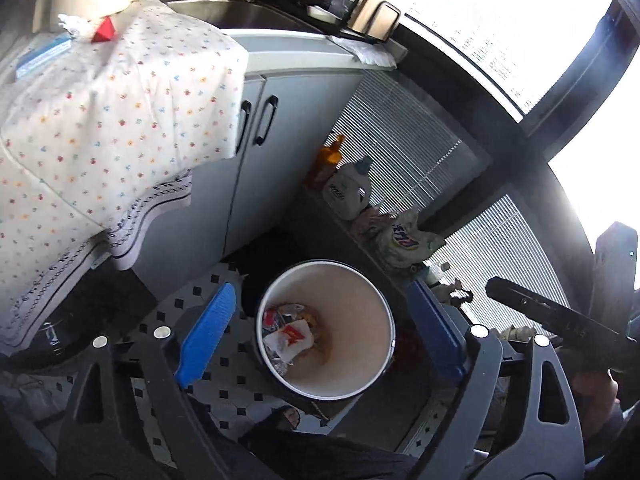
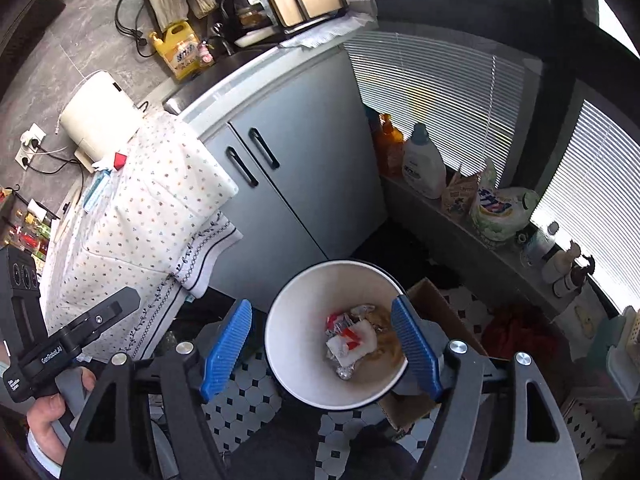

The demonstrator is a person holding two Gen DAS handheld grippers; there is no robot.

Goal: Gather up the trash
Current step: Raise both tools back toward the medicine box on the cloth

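Spread wide at the left fingers (image 1: pixel 206 332), with nothing pinched. Spread at the right fingers (image 2: pixel 226 348) too, a little less, and likewise empty. Both pairs aimed steeply down over the same open bin (image 1: pixel 372 312), framing its mouth from above without touching the rim.

Inside the bin (image 2: pixel 304 312), down at the bottom: crumpled wrappers (image 1: pixel 288 336), white and red with some foil, lying loose (image 2: pixel 352 340). Under the bin, black-and-white tiled floor (image 1: pixel 224 364), hard by the foot of the grey cabinet (image 2: pixel 304 184).

Reads as the drop step just finished: trash in the bin, fingers bare.

Further out, up on the bench (image 1: pixel 132 236) under the flowered cloth (image 1: pixel 120 112), near its far corner: a red scrap (image 1: pixel 105 35) touching a white wad (image 1: pixel 72 24), seen also in the right view (image 2: pixel 120 160). Probably more trash, though too small and distorted there to say for sure.

At the left edge of the right view, a hand (image 2: pixel 52 404) gripping the left tool's handle.

Next, by this judgement: lift away from the bin, swing up to that far corner of the bench, keep the fingers apart on approach, straddle one piece, then pinch lightly without snagging the cloth. Then back over the bin mouth before letting go.
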